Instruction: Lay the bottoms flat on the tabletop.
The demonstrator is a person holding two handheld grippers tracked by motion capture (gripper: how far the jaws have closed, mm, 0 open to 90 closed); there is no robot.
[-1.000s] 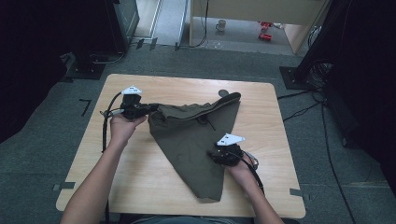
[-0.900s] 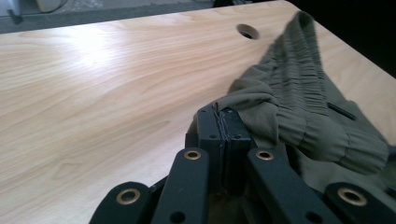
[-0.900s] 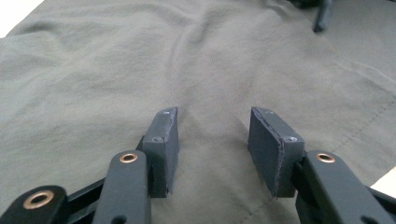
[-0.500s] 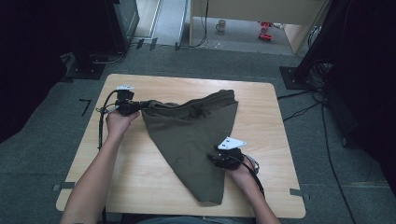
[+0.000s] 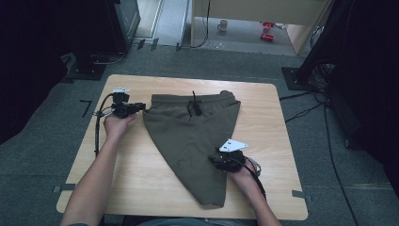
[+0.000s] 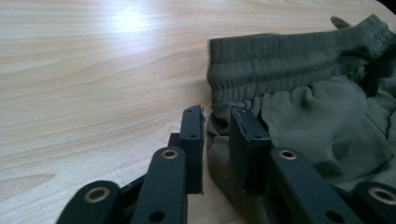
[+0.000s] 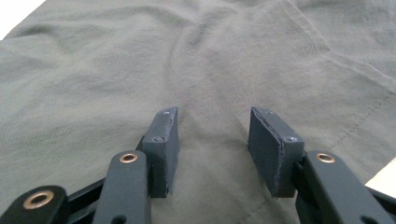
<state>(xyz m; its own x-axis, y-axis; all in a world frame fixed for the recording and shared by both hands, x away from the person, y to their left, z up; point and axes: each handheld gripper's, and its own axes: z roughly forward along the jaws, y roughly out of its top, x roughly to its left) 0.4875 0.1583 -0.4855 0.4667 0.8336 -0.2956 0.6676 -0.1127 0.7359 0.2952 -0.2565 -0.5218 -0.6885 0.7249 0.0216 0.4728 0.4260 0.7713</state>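
An olive-green garment (image 5: 188,136) with an elastic waistband and a dark drawstring (image 5: 195,106) lies flat on the wooden table (image 5: 263,117), tapering toward the near edge. My left gripper (image 5: 140,107) lies low at the waistband's left corner. Its jaws have just been opening, and in the left gripper view they (image 6: 217,116) stand a little apart with the cloth's corner (image 6: 317,107) loose between them. My right gripper (image 5: 214,160) rests on the garment's right edge. In the right gripper view it (image 7: 212,126) is open over flat cloth (image 7: 196,56).
Bare wood runs left of the garment and along the table's near edge. On the floor beyond the table stand a mug (image 5: 221,26) and red objects (image 5: 267,30). Cables (image 5: 306,94) run to the table's right, and a dark stand base (image 5: 89,66) sits at the far left.
My left gripper carried the waistband corner leftward and down to the table, spreading the garment flat, and its jaws parted slightly. The right gripper stayed in place.
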